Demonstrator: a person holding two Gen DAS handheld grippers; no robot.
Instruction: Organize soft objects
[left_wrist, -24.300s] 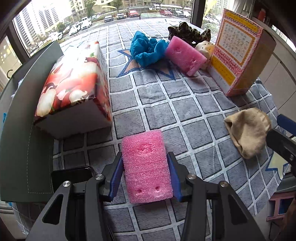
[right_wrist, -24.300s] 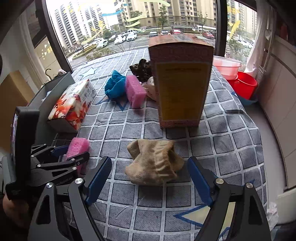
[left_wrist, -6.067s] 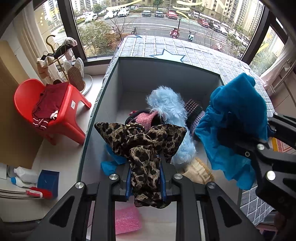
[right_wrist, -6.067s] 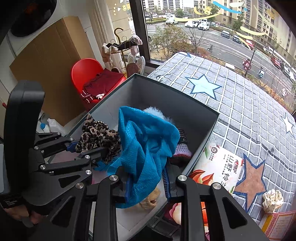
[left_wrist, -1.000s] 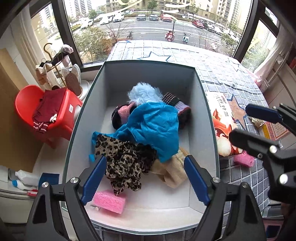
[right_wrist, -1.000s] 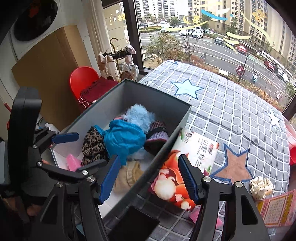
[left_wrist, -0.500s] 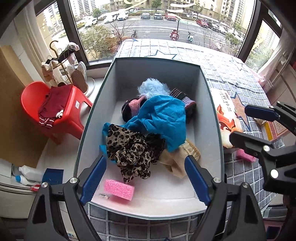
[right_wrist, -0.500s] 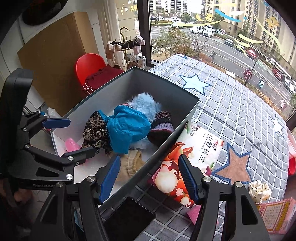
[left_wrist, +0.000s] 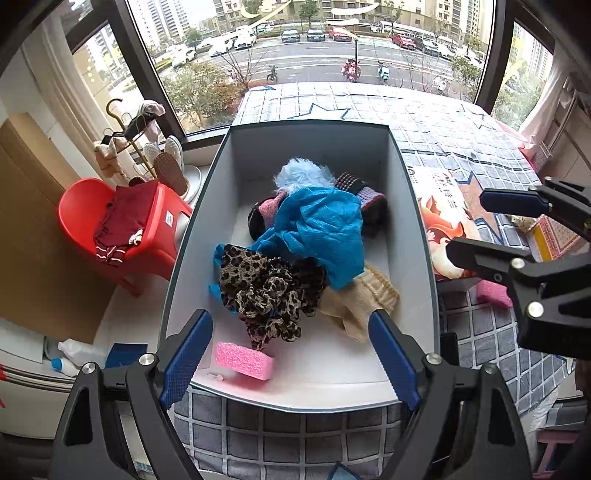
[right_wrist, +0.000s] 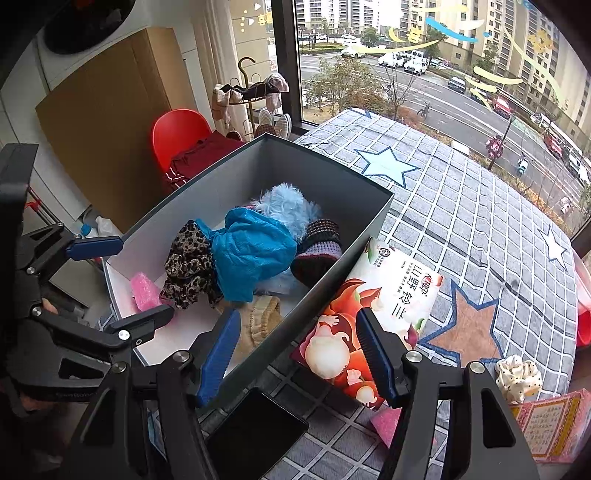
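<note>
A grey box (left_wrist: 310, 136) holds a blue cloth (left_wrist: 321, 232), a leopard-print cloth (left_wrist: 266, 288), a beige sock (left_wrist: 358, 299), a pale blue fluffy piece (left_wrist: 303, 175), a dark knit piece (left_wrist: 369, 199) and a pink foam block (left_wrist: 243, 360). My left gripper (left_wrist: 290, 317) hangs open and empty above the box's near end. My right gripper (right_wrist: 297, 317) is open and empty over the box's right wall (right_wrist: 332, 280), beside the tissue pack (right_wrist: 376, 317). A second pink foam block (right_wrist: 388, 421) and a white dotted scrunchie (right_wrist: 517, 376) lie on the checked cloth.
A pink and yellow carton (right_wrist: 554, 428) lies at the right edge of the table. A red chair (left_wrist: 110, 221) with clothes, a shoe rack (left_wrist: 147, 147) and bottles (left_wrist: 74, 354) stand on the floor left of the box. A window runs behind the table.
The left gripper has drawn back a little from the box, still open and empty. The right gripper has hardly shifted.
</note>
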